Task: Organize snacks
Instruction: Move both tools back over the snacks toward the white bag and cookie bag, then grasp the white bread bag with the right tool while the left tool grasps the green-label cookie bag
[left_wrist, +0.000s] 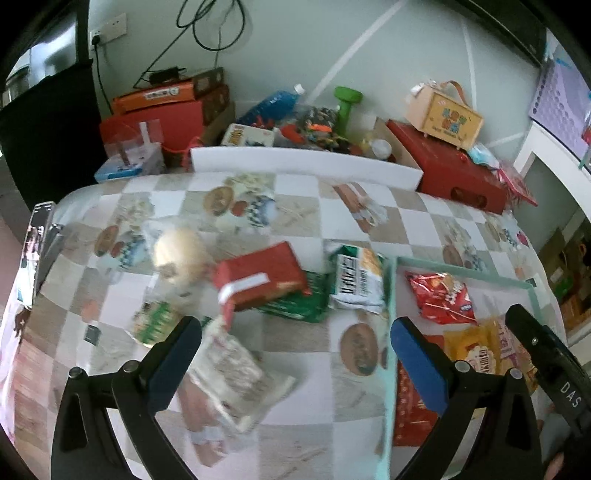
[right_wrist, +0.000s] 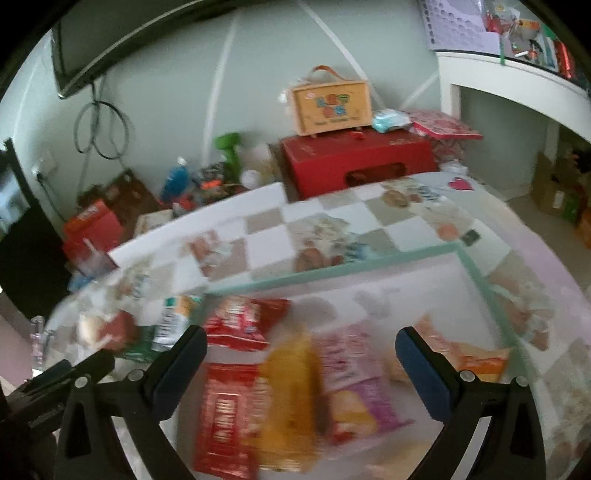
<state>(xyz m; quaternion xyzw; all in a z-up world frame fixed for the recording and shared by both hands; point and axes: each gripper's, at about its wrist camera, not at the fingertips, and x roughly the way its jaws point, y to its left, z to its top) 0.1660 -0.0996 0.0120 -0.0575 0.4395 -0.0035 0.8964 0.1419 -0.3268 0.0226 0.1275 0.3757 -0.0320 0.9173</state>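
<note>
inside the pale green-rimmed tray (right_wrist: 332, 271) several snacks already lie: a red crinkled bag (right_wrist: 242, 325), a red packet (right_wrist: 225, 410) nearer the camera, a yellow bag (right_wrist: 291, 387), a pink-and-white bag (right_wrist: 354, 373) and an orange packet (right_wrist: 476, 360) by the right wall. that part of the sorting looks done, though blur hides their exact overlap.

outside it, on the checked table (left_wrist: 303, 218), a fair share is left: a red box (left_wrist: 258, 275) resting on a green packet (left_wrist: 299, 302), a white-and-green bag (left_wrist: 356, 280) just beside the tray's left rim, a round pale bun in clear wrap (left_wrist: 181, 254), a small green-striped pack (left_wrist: 151, 323) and a clear-wrapped pale packet (left_wrist: 232, 376).

the left hand-held gripper (left_wrist: 295, 363) hangs over the table with its jaws wide apart and nothing between them, the clear-wrapped packet lying under its left finger. the right hand-held gripper (right_wrist: 301, 369) hovers above the tray, jaws likewise spread and empty.

by my reckoning roughly half is sorted; the loose ones on the table remain to be carried over.
</note>
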